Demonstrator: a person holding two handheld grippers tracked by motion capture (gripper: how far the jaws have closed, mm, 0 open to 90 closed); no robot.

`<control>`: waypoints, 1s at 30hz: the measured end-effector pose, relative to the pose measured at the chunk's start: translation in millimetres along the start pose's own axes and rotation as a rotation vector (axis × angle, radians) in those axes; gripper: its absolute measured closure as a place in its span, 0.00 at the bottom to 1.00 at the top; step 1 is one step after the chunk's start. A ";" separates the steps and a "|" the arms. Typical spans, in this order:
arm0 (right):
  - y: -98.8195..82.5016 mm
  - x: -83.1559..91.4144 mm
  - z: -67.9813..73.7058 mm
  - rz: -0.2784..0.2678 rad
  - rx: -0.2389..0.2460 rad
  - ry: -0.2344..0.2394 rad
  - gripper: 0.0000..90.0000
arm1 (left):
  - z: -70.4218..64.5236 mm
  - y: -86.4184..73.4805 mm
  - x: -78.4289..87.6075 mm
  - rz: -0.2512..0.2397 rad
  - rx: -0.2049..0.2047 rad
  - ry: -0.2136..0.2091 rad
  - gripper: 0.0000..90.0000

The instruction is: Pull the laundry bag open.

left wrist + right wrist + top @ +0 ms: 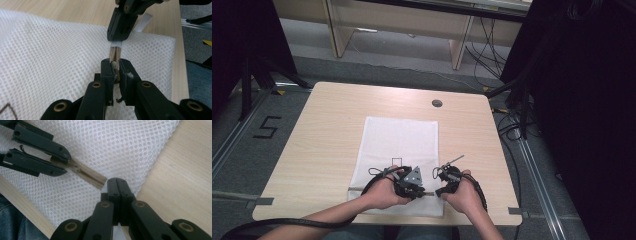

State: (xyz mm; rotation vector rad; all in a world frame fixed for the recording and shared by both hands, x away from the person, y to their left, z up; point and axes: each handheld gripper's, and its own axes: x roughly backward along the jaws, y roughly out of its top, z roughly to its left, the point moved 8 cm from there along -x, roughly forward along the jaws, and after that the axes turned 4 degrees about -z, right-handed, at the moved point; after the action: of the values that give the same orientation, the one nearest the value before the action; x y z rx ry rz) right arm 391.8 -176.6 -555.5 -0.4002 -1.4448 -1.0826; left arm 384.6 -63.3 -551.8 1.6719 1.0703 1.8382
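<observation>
We see a white mesh bag [399,150] lying at the bench's [327,130] near edge. Our left hand-held gripper [115,68] pinches its zipper [87,173]. Our right hand-held gripper [117,185] is clamped tight on the zipper's end.

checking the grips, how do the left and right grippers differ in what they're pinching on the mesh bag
The left gripper pinches the zipper pull on the beige zipper of the white mesh laundry bag; the right gripper clamps the zipper's end at the bag's edge. The left fingers keep a small gap, the right fingers meet flat. Both are black and point at each other.
</observation>
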 end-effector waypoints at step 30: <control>1.1 0.0 1.8 0.002 -0.002 0.003 1.00 | 0.2 -4.7 7.8 0.006 -0.008 0.003 0.91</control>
State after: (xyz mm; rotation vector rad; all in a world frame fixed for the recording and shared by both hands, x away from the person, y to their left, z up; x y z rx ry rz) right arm 391.6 -174.6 -554.9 -0.4011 -1.4409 -1.0827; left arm 382.6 -54.6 -550.4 1.6701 1.0588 1.8473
